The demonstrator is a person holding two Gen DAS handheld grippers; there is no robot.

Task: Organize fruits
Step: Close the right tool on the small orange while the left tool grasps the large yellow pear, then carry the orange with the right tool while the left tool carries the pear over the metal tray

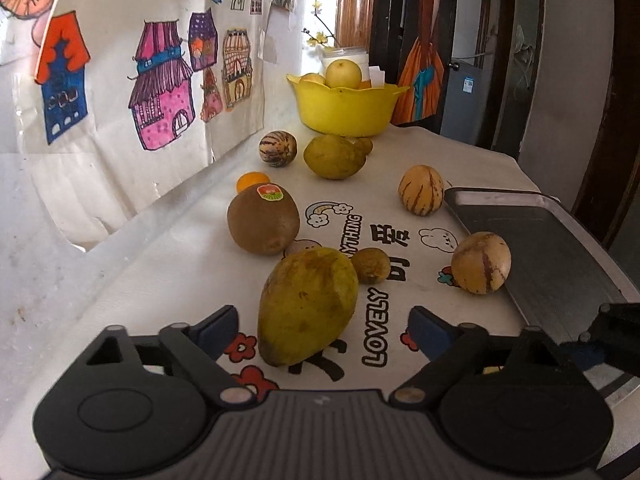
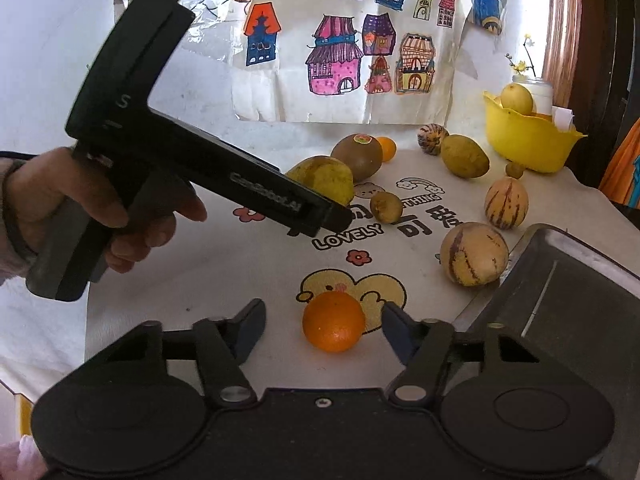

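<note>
While the right gripper stands apart around the round orange citrus fruit, pads not touching, the left gripper stands apart astride the yellow-green mango, whose long axis runs forward.

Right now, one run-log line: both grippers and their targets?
left gripper: open, jaws around mango, not touching | right gripper: open, jaws flank orange, gaps both sides | metal tray: no fruit visible

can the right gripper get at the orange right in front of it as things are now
Probably yes. The orange already sits between the open jaws of the right gripper, with small gaps either side, and nothing on the cloth lies in the way.
</note>
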